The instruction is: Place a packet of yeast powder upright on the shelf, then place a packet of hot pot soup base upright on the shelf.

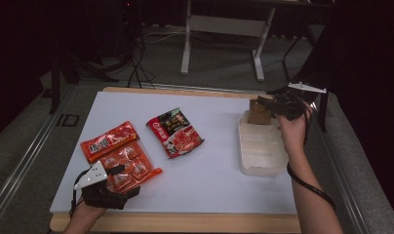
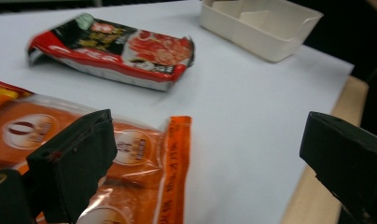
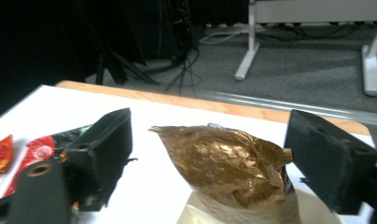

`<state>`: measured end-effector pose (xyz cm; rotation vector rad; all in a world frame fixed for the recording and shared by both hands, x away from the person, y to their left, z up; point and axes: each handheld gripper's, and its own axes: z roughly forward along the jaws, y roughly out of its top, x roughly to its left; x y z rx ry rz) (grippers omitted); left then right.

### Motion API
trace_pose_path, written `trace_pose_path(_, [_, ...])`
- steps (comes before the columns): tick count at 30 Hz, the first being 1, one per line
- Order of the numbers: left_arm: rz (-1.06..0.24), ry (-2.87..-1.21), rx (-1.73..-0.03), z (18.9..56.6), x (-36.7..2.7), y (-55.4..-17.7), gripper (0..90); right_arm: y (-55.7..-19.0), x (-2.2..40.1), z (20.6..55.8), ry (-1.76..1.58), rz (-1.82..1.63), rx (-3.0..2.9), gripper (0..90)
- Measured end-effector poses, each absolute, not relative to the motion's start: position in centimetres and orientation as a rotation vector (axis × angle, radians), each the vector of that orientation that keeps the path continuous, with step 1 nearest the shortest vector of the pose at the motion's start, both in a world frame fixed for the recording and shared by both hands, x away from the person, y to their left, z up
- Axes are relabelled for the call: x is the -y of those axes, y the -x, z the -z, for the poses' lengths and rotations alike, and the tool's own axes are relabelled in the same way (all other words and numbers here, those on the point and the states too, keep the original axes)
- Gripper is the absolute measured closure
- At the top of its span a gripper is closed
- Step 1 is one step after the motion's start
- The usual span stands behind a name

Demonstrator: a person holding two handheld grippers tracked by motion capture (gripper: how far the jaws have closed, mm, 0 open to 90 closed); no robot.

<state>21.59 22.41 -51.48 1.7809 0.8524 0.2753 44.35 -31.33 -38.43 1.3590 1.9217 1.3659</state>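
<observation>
A crinkled gold-brown bag [image 1: 258,112] [image 3: 224,163] stands upright in the far end of a white compartment tray [image 1: 261,156] at the table's right. My right gripper [image 1: 278,105] [image 3: 209,120] hovers just behind it, open, its jaws wide on either side of the bag top without pressing it. At the near left, my left gripper [image 1: 127,181] [image 2: 207,126] rests low and open over the near edge of a large orange snack packet [image 1: 122,156] [image 2: 144,154], holding nothing. A red-and-black packet [image 1: 175,132] [image 2: 126,49] lies flat mid-table.
A smaller orange-red packet [image 1: 108,141] lies along the far edge of the large orange one. The white sheet [image 1: 219,175] covers the wooden table. Beyond the far edge are grey floor, cables and a white table frame [image 1: 222,29]. A dark stand is at the right.
</observation>
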Motion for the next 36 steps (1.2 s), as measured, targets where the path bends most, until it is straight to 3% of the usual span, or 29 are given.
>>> trace_pose_path(16, [-0.248, -1.811, -0.875, 51.2, -22.4, -22.4, 5.1, -38.0, 30.4, 37.3, -1.188, -1.471, -1.945, 13.5])
trace_pose_path(36, [-0.222, -1.846, -0.941, 49.7, -22.3, -25.9, 12.0, -30.5, 26.6, 39.7, -1.01, -1.573, -2.103, 13.9])
